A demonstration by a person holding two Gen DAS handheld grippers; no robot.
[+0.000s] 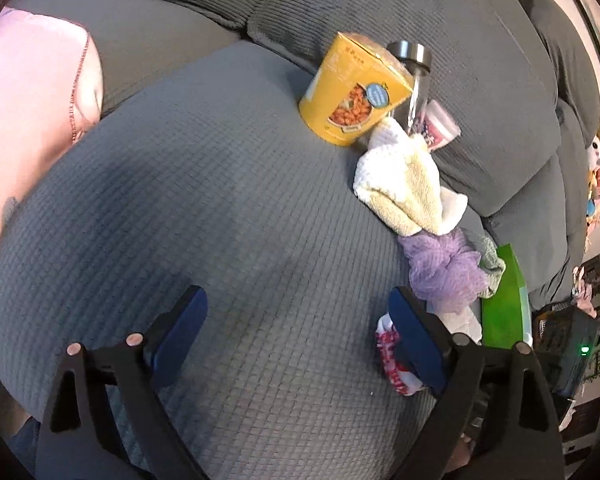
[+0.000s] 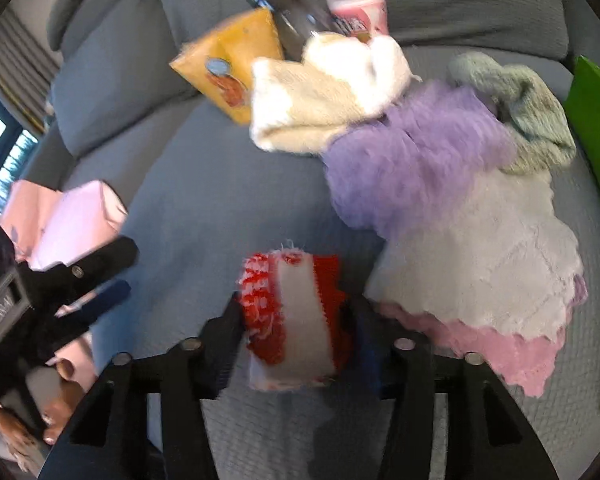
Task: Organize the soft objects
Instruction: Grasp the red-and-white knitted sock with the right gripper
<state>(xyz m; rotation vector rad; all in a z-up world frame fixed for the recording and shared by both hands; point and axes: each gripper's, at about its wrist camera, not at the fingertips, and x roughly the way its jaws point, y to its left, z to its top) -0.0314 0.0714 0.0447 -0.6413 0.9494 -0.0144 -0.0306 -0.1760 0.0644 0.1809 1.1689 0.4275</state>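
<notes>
On a grey couch cushion lies a pile of soft things: a cream and white towel, a purple mesh pouf, a grey-green cloth, a grey-white cloth and a pink cloth. My right gripper is shut on a red and white cloth, held low over the cushion. That cloth also shows in the left wrist view behind the right finger. My left gripper is open and empty over bare cushion; it also shows in the right wrist view.
A yellow snack box, a steel-lidded bottle and a pink cup lean at the cushion's back. A green box stands right of the pile. A pink bag lies at the left.
</notes>
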